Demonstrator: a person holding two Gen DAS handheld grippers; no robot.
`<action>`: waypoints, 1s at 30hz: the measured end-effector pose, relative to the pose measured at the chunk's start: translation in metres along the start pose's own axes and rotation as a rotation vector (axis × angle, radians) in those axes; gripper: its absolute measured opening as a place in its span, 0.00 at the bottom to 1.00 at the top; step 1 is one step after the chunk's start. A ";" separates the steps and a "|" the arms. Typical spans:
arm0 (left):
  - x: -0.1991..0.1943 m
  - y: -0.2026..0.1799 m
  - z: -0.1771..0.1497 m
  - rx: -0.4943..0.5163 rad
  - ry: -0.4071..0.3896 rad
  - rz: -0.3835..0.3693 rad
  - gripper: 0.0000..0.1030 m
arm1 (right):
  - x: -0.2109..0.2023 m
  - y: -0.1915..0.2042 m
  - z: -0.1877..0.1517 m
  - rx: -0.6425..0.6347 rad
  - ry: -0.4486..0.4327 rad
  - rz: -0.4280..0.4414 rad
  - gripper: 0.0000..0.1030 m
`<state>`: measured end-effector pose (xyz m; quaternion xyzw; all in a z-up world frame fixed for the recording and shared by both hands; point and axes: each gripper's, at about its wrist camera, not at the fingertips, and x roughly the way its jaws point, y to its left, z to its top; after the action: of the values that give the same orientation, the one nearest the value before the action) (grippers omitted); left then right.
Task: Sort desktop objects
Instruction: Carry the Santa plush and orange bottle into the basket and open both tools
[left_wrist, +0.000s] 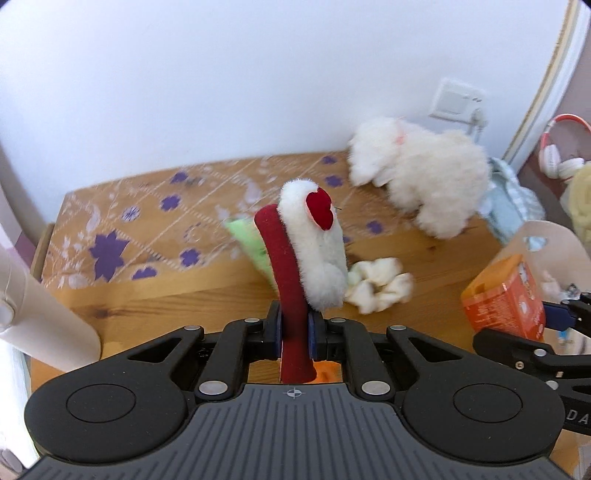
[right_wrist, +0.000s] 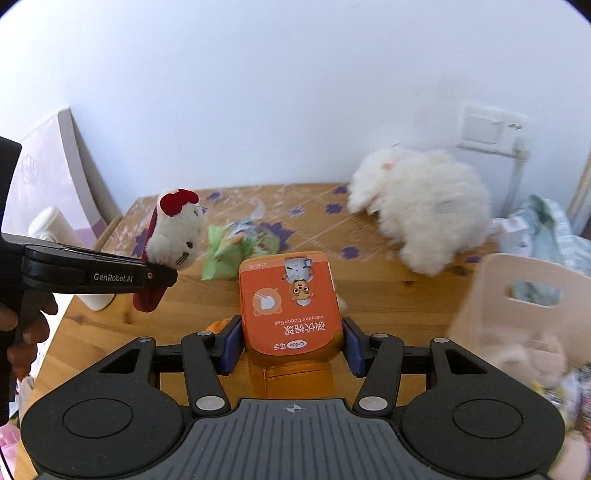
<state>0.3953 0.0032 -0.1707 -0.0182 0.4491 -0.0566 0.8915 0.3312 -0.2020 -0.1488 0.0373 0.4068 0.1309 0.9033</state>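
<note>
Evidently the right gripper (right_wrist: 291, 339) clamps the orange cotton-ball box (right_wrist: 290, 302), long axis pointing away; the storage bin (right_wrist: 517, 273) stands just right (nearer this hand), while the left gripper (left_wrist: 294, 332) pinches the plush toy (left_wrist: 314, 254).

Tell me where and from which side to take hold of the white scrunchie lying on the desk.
Grip the white scrunchie across one side of its ruffled ring, coming straight down from above. It lies flat on the wooden desk, so a sideways approach finds little to pinch. Its soft fabric should bunch between the pads. The green packet lies close on its left, so the right side of the ring looks freer.
</note>
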 end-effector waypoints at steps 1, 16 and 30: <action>-0.004 -0.008 0.001 0.008 -0.006 -0.004 0.12 | -0.009 -0.007 -0.002 0.008 -0.009 -0.008 0.50; -0.023 -0.183 0.007 0.184 -0.063 -0.140 0.12 | -0.109 -0.136 -0.058 0.143 -0.065 -0.144 0.50; -0.001 -0.302 -0.022 0.352 -0.007 -0.234 0.12 | -0.121 -0.196 -0.101 0.177 0.011 -0.171 0.50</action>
<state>0.3510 -0.2960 -0.1578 0.0857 0.4239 -0.2372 0.8699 0.2195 -0.4274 -0.1622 0.0816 0.4233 0.0172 0.9021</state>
